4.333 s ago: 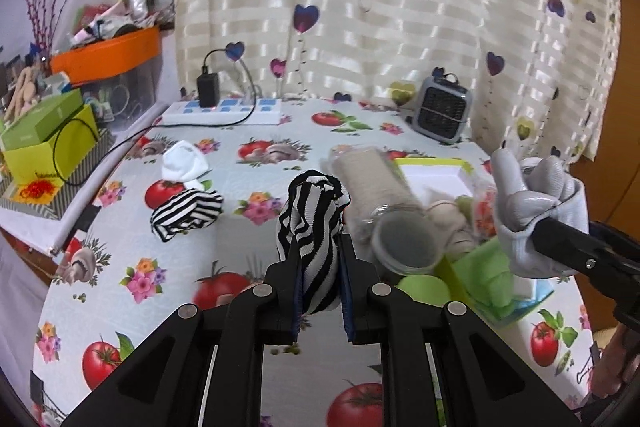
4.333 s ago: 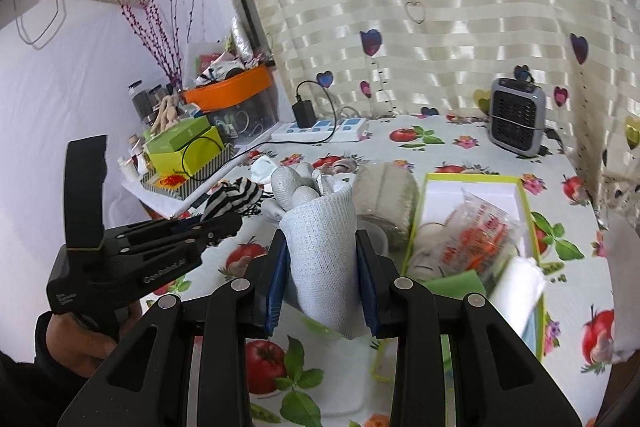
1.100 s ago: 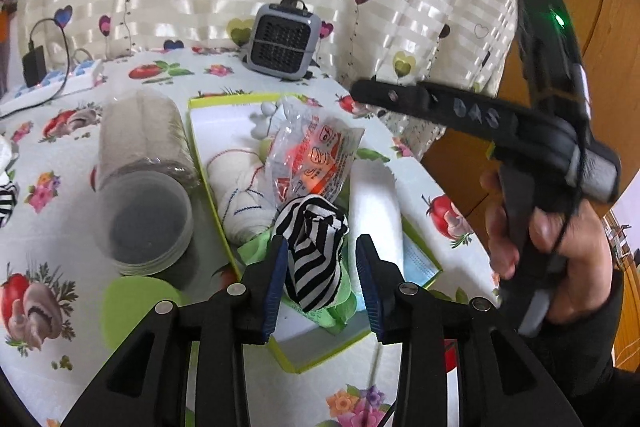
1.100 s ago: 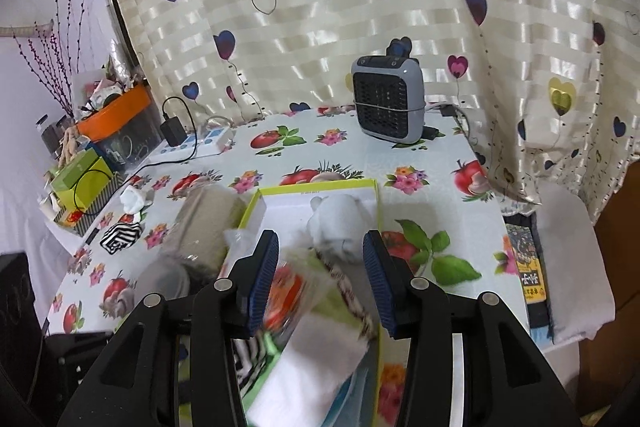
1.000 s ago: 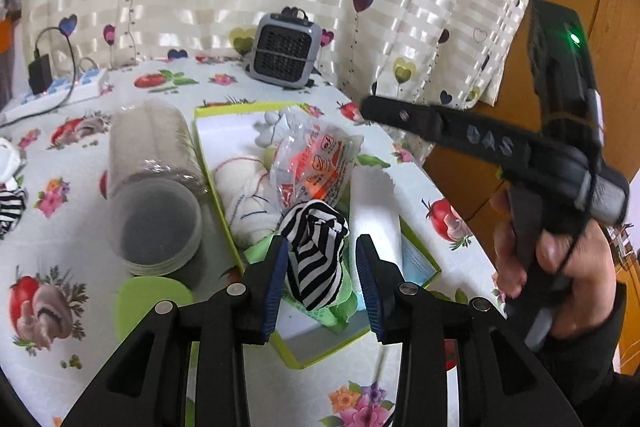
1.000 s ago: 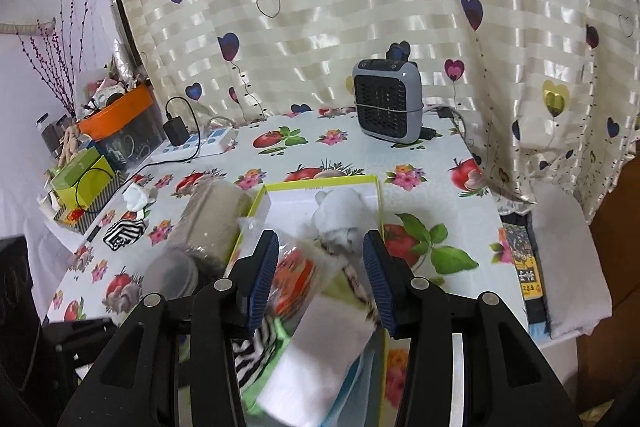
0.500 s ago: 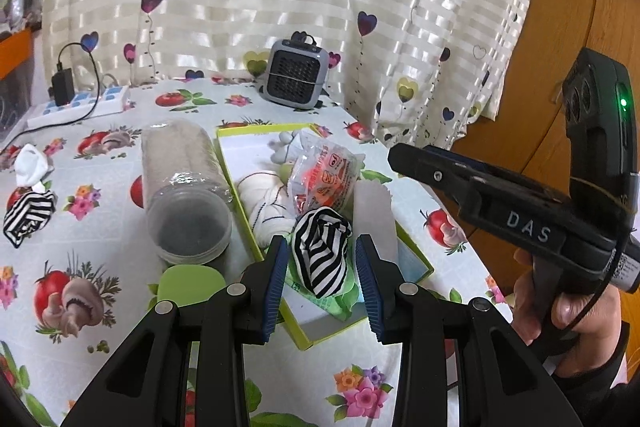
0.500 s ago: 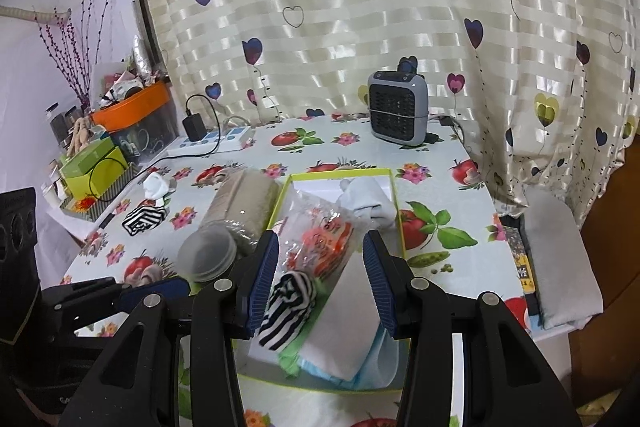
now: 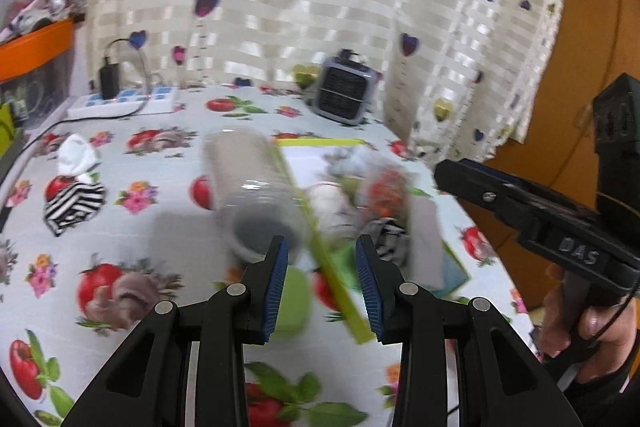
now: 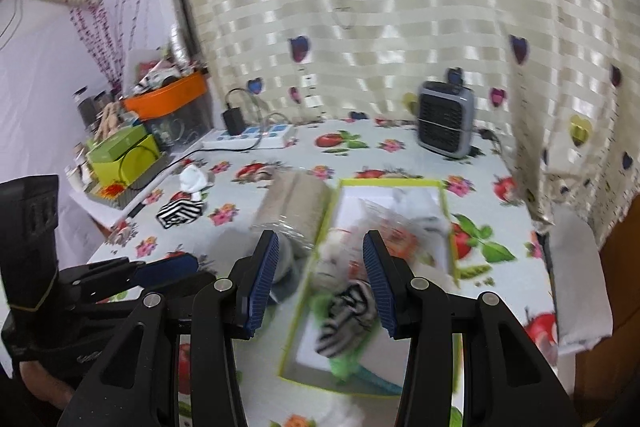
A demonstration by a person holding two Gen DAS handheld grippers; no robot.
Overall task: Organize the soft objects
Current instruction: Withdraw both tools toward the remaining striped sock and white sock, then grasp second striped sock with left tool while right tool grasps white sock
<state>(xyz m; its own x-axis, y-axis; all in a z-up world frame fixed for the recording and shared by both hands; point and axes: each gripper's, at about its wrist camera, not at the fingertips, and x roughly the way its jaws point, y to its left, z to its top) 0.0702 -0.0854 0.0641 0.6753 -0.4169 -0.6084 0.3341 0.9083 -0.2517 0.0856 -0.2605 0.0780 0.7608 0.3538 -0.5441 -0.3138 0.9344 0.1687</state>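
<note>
Left gripper (image 9: 322,281): jaws spread, nothing between the blue pads; held above the tablecloth (image 9: 160,195).
Right gripper (image 10: 320,285): jaws spread, empty; hangs above the near end of the box.
Green disc (image 9: 294,301): flat on the cloth at 6 o'clock from the jar; image blurred.
Striped sock, boxed (image 10: 346,317): lies in the near end of the yellow-green box (image 10: 390,183), on green fabric.
Clear jar (image 9: 250,187): on its side, just beside the box's left wall, mouth toward the camera.
Crinkly packet (image 10: 396,239): inside the box, at 12 o'clock from the boxed sock.
Striped sock, loose (image 9: 72,205): on the cloth at 9 o'clock from the jar, well apart from the box.
White sock (image 9: 76,157): touching the loose striped sock at its 12 o'clock.
Power strip (image 9: 124,103): far left edge, charger plugged in.
Small heater (image 10: 446,127): far edge, in front of the heart-print curtain (image 10: 380,27).
</note>
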